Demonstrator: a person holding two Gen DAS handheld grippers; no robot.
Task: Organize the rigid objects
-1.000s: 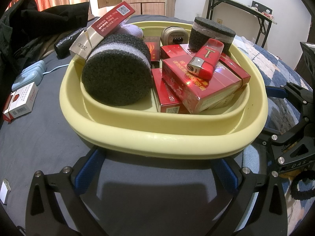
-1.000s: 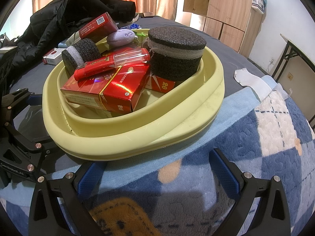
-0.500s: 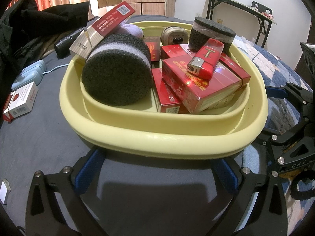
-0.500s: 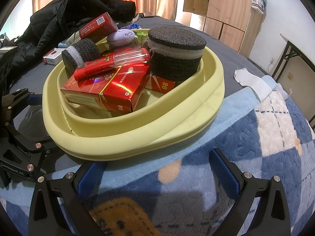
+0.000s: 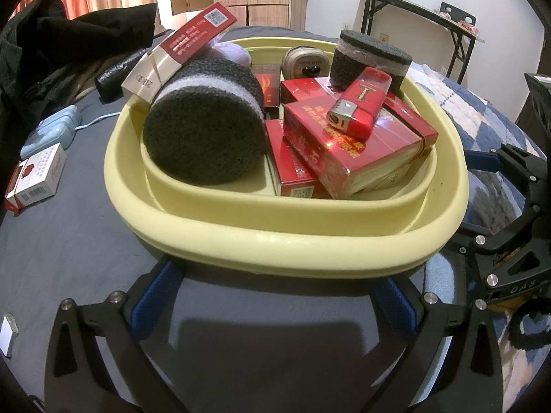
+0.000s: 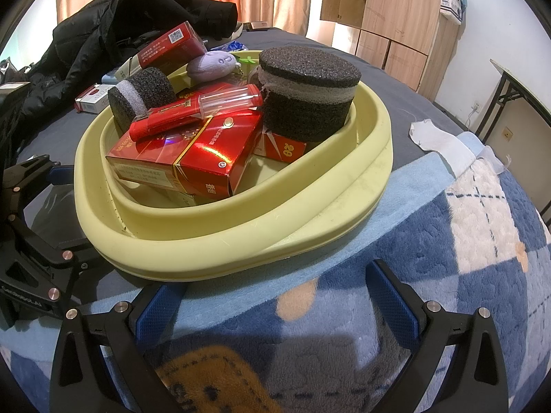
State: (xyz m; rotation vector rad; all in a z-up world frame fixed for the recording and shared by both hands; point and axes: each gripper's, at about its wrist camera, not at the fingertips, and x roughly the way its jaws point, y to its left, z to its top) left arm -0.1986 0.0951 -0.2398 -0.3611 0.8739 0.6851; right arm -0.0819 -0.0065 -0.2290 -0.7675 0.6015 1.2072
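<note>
While both grippers sit wide open and hold nothing, the pale yellow basin (image 5: 286, 241) rests on the bed between and ahead of them, part on the dark grey sheet (image 5: 69, 241) and part on the blue patterned blanket (image 6: 430, 275). The left gripper (image 5: 275, 301) has its blue-padded fingers (image 5: 155, 296) spread just short of the basin's near rim, not touching it. The right gripper (image 6: 275, 301) stands likewise by the rim on the blanket side, jaws spread and empty. Inside the basin, a dark foam roller (image 5: 203, 127) lies on its side, and a second foam roller (image 6: 306, 96) stands upright at the far edge. Between them, several red cigarette packs (image 5: 354, 148) are stacked unevenly, with a red lighter (image 5: 361, 103) lying on the top pack. A longer red carton (image 5: 186, 44) leans tilted on the lying roller, beside a small purple plush (image 6: 213, 63). Outside, a white cigarette pack (image 5: 38, 179) lies on the sheet near a black jacket (image 6: 113, 24)
</note>
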